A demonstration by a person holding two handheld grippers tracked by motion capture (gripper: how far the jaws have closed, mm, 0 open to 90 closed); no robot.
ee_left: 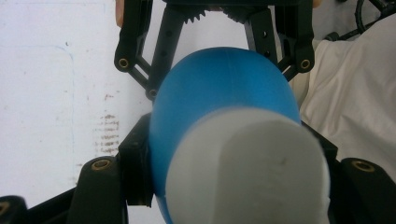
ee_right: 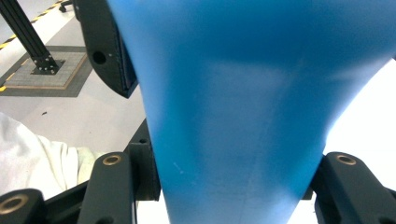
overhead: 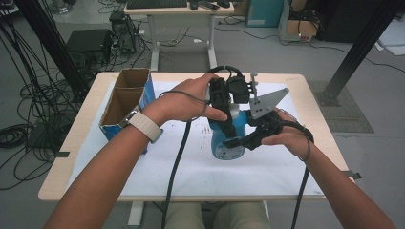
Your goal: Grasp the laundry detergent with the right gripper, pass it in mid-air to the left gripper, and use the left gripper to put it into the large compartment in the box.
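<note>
Cardboard box (overhead: 125,102) at the table's (overhead: 86,124) left edge. Left gripper (overhead: 224,107) pinches the blue bottle (overhead: 228,138) near its white cap (ee_left: 247,172), mid-table. Right gripper (overhead: 241,140) clamps the bottle's body from the right.

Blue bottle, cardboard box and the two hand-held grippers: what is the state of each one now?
blue bottle: upright on the table, white cap on, held by both grippers.
cardboard box: open at the top, two compartments, nothing visible inside.
left hand-held gripper: shut on the bottle's upper part, from above.
right hand-held gripper: shut on the bottle's body, from the side.
</note>
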